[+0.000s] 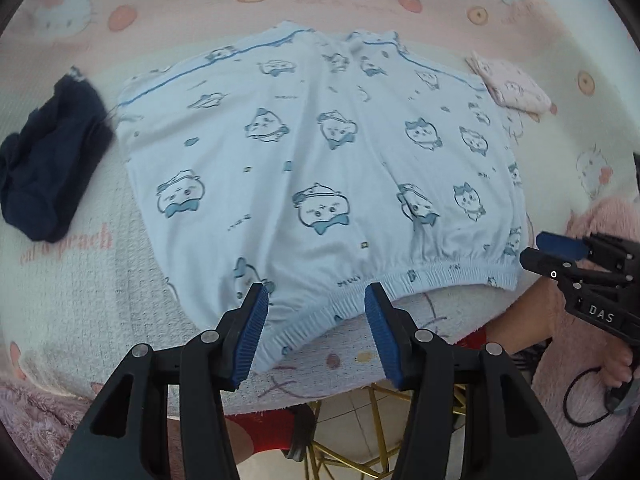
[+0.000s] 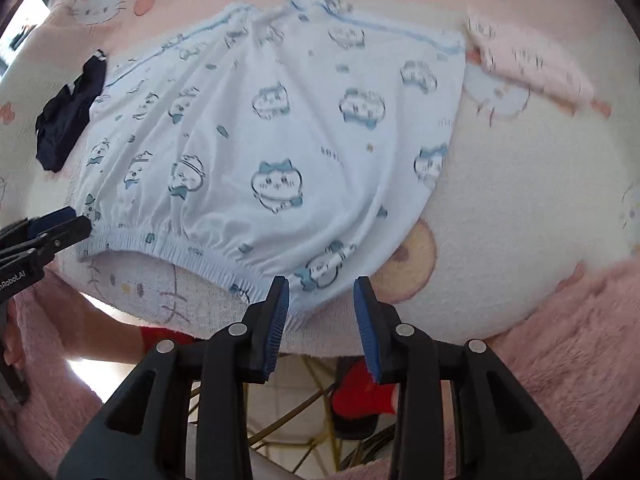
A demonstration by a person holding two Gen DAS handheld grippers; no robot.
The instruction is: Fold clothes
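**Blue-padded grippers poised at the waistband of cartoon-print shorts**

Black two-finger grippers with ribbed blue pads frame the near edge of the scene: the left gripper [image 1: 316, 322] and the right gripper [image 2: 320, 320] each hover over the elastic hem with fingers spread wide, nothing between them. From the left wrist view the right gripper shows again at the far right, a hand [image 1: 618, 364] on its grip.

Between them lies the pale blue cotton shorts with a cartoon-animal print [image 1: 320, 152], spread flat on a pink and cream cat-print blanket [image 1: 560, 20]. Its gathered elastic waistband [image 1: 420, 276] faces the person and the two leg openings, trimmed with a darker blue line, point away. A crumpled dark navy garment [image 1: 48, 168] rests just beside its left edge; a small folded pink printed cloth [image 1: 512, 84] sits at its far right corner.

The shorts look light, thin and limp, likely to sag and wrinkle when lifted, and to slide easily over the towelling. The ruched waistband appears the thickest, firmest part, so its two outer corners seem the surest places to pinch; the far hem corners are the other option. Laid open like this, the garment fits either a piece awaiting its fold or one smoothed out mid-job.
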